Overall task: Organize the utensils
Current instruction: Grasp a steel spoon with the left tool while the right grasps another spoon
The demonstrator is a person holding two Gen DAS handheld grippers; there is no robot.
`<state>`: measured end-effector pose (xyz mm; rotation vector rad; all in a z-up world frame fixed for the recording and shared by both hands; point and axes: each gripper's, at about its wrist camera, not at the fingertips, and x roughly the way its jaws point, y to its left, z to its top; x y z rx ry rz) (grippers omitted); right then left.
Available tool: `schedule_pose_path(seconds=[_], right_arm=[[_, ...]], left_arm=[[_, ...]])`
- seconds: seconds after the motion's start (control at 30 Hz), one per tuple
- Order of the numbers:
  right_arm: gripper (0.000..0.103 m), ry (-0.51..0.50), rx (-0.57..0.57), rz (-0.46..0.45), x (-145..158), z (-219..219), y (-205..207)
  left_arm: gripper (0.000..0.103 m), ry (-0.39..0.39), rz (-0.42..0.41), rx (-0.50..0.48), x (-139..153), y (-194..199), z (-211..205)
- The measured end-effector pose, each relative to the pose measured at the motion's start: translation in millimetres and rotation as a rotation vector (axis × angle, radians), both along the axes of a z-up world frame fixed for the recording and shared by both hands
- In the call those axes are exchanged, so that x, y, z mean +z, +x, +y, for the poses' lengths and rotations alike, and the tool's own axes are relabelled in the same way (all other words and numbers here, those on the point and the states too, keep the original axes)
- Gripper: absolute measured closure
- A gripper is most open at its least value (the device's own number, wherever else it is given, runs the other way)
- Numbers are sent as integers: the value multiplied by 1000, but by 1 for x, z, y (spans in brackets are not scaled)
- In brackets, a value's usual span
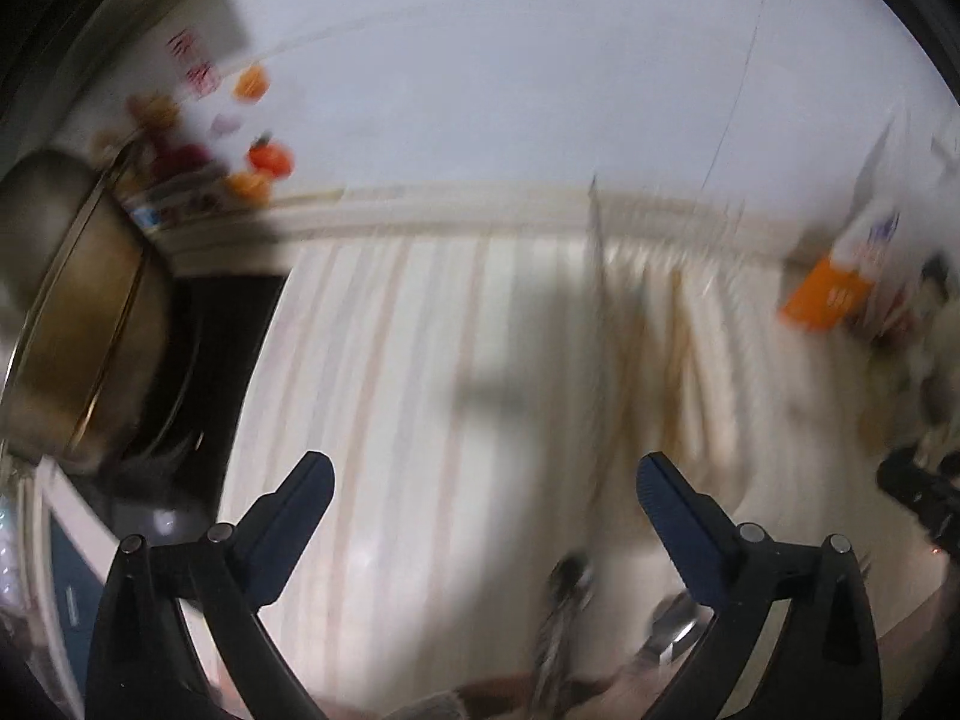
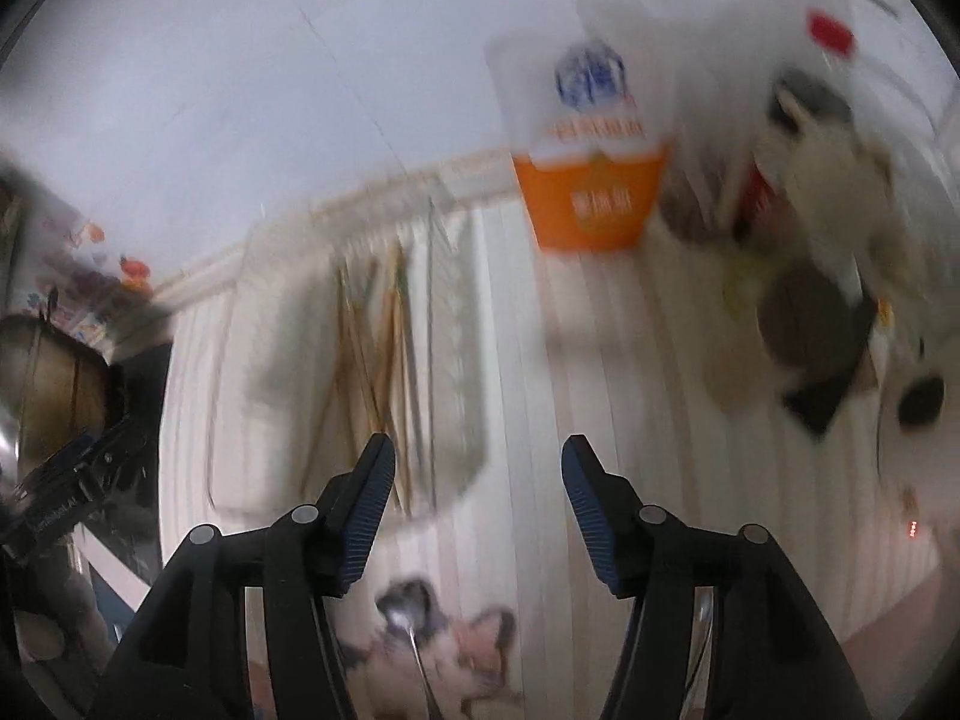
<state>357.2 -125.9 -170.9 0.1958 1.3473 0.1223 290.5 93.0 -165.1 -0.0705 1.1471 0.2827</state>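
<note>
Meanwhile hovering over the striped counter (image 2: 600, 372), left gripper (image 1: 485, 474) and right gripper (image 2: 478, 456) both gaping wide and gripping nothing. Lying blurred toward the counter's far edge, chopsticks (image 2: 384, 360) in a pale tray (image 2: 462, 360); resting at its near edge, a spoon (image 2: 402, 612).

A home kitchen — metal pot (image 1: 78, 312) on stove, chopsticks (image 2: 384, 360), orange-white carton (image 2: 591, 180).

One spoon (image 2: 401, 611), one orange-and-white carton (image 2: 585, 180), one metal pot (image 1: 78, 312), and perhaps six chopsticks (image 2: 384, 360), blurred.
</note>
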Motion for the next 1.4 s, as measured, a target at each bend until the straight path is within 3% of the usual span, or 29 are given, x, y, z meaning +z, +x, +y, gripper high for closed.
schedule_pose_path(seconds=[0.1, 0.27, 0.47, 0.53, 0.6, 0.67, 0.77, 0.87, 0.9, 0.93, 0.97, 1.0, 1.03, 1.1, 1.23, 1.4], right_arm=[[43, 2, 22, 55, -27, 9, -34], [43, 32, 109, 198, -86, 49, -80], [44, -48, 223, 197, -119, 97, -99], [55, -137, 272, 160, -121, 112, -105], [85, -236, 304, 125, -121, 120, -109], [100, -232, 292, 115, -120, 109, -108], [101, -234, 261, 140, -120, 87, -106], [101, -239, 218, 160, -119, 61, -107], [101, -236, 205, 166, -119, 52, -108], [101, -233, 193, 172, -119, 45, -107], [101, -229, 184, 177, -119, 39, -108], [101, -228, 177, 182, -119, 33, -110], [101, -223, 173, 183, -119, 29, -112], [101, -200, 162, 177, -120, 23, -117], [101, -188, 140, 166, -120, 11, -123], [101, -100, 84, 164, -115, -5, -131]], left_arm=[[0, 38, 63, 18, -33, -34, 0], [0, 2, 210, 77, -91, -77, 14], [1, -32, 294, 98, -122, -118, 21], [1, -71, 309, 86, -129, -127, 18], [4, -111, 315, 75, -134, -133, 13], [4, -157, 318, 54, -137, -137, 6], [5, -194, 329, 2, -141, -138, -8], [21, -200, 347, -51, -147, -136, -25], [30, -199, 353, -60, -150, -135, -29], [46, -199, 357, -66, -153, -133, -32], [45, -186, 360, -64, -154, -131, -33], [54, -177, 346, -71, -152, -130, -36], [72, -171, 329, -82, -149, -129, -38], [96, -161, 310, -100, -146, -125, -40], [99, -153, 311, -120, -139, -118, -41], [99, -154, 291, -103, -130, -111, -41]])
